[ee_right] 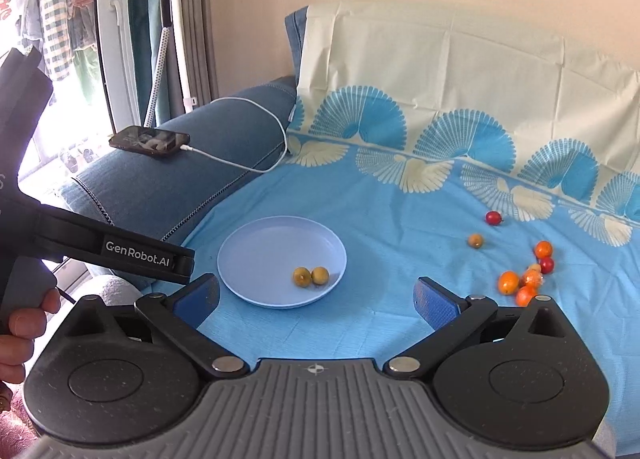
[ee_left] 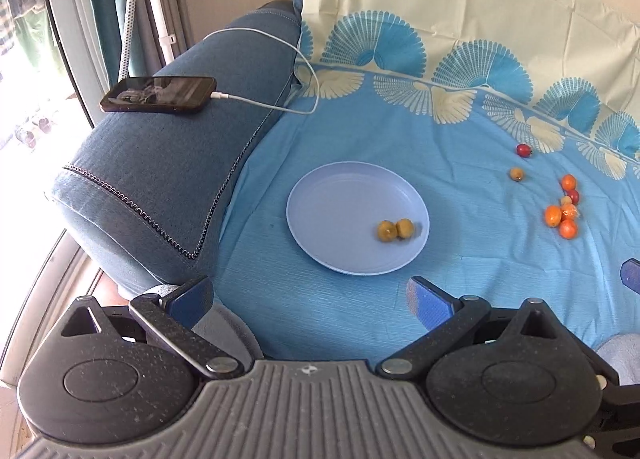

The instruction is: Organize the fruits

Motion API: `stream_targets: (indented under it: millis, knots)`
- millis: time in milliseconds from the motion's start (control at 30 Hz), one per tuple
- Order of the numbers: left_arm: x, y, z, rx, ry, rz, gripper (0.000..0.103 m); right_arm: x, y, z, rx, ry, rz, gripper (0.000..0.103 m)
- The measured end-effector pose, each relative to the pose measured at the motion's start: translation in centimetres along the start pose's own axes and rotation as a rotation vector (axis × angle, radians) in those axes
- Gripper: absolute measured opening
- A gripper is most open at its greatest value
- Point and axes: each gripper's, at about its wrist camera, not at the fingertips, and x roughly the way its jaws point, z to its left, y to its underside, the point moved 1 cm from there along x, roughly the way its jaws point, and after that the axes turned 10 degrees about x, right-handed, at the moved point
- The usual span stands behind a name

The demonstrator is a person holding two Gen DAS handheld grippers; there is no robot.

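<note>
- Fruits lie in two groups on the blue sofa cover (ee_right: 360, 331): two green ones (ee_right: 311, 276) sit touching each other inside the pale plate (ee_right: 256, 243), near its right rim, which suggests sorting by colour with greens going to the plate.
- Ahead and to the right of the right gripper (ee_right: 316, 299), an orange and red cluster (ee_right: 524, 279) is bunched together; a lone yellowish fruit (ee_right: 475, 240) and a red one (ee_right: 493, 217) lie apart, farther out.
- Right gripper jaws are spread wide and hold nothing, hovering between plate and cluster, likely ready for the next pick.
- Left gripper (ee_left: 310, 295) jaws are also spread and empty, with the plate straight ahead.
- A phone (ee_left: 158, 94) on its cable rests on the sofa arm, far left of both, clear of the work.
</note>
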Motion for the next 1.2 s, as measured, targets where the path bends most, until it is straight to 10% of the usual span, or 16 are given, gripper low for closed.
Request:
stream_targets:
  millis: [1200]
  knots:
    - [-0.3, 0.3, 0.7, -0.002, 0.0, -0.01, 0.103, -0.8, 0.3, 0.8, -0.011, -0.017, -0.004, 0.102]
